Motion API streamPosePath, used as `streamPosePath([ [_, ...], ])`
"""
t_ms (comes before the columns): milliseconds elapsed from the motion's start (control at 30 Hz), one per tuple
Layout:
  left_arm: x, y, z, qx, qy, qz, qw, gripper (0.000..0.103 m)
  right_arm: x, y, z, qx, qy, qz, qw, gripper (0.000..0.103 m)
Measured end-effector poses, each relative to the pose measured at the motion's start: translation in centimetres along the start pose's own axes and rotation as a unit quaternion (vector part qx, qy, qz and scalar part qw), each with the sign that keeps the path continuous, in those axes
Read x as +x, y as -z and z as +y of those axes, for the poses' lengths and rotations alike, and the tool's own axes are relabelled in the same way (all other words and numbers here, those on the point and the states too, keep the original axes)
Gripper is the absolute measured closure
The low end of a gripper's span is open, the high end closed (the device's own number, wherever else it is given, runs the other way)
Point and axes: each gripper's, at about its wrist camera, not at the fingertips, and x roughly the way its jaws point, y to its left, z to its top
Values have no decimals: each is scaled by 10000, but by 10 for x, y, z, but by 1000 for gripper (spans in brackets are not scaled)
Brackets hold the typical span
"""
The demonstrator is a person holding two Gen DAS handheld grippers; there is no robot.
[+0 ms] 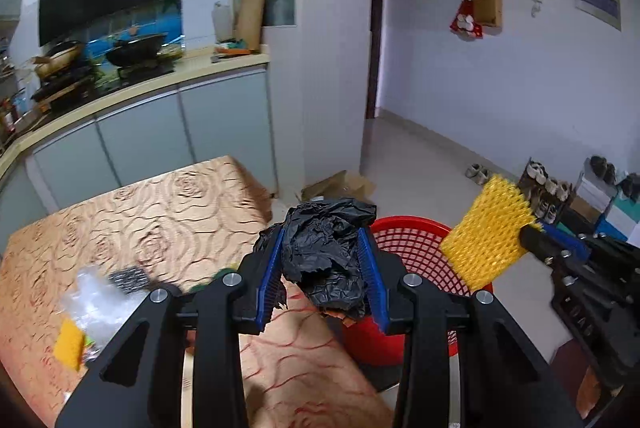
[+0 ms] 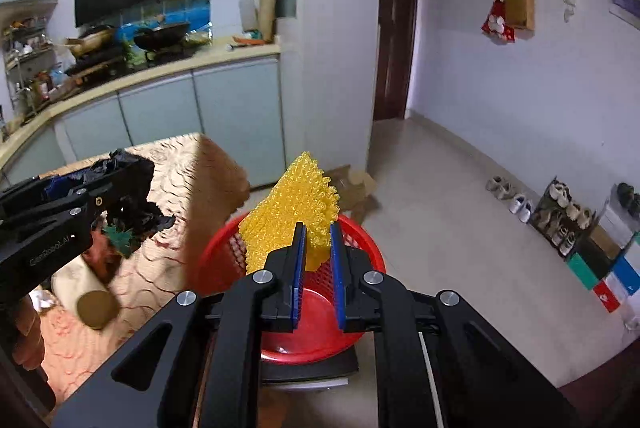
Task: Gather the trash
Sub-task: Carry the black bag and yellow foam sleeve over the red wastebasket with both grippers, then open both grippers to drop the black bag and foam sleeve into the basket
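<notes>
**Both grippers were loaded; your right one sat nearer the basket's mouth.**

Nearest you, your right gripper (image 2: 318, 248) had its fingers pressed together on the lower edge of the yellow foam net (image 2: 290, 211), which stood up and leaned left from the pads, its long axis running up and away from you. Directly beneath and just beyond those fingertips lay the open red basket (image 2: 360, 228), so that piece hung over the opening. Your left gripper (image 1: 326, 268) pinched a crumpled black plastic bag (image 1: 324, 252) between part-spread fingers; it hung over the edge of the patterned table (image 1: 160, 211), with the basket's rim just to its right and beyond. I judged the left needed to travel right before release. More scraps, blurred, lay on the table farther left.
</notes>
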Motion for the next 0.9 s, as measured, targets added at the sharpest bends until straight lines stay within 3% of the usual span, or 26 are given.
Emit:
streamPosePath([
  [367, 65, 3, -38, 193, 591, 602, 9962, 66, 51, 12, -11, 160, 202, 487, 9985, 90],
  [533, 73, 4, -46, 271, 702, 587, 9954, 60, 61, 14, -15, 210, 207, 565, 9980, 90],
  [767, 78, 8, -45, 217, 680, 556, 9959, 43, 71, 19, -20, 287, 52, 669, 9973, 88],
  [900, 79, 8, -45, 221, 670, 557, 9960, 38, 73, 19, -21, 297, -20, 693, 9971, 82],
])
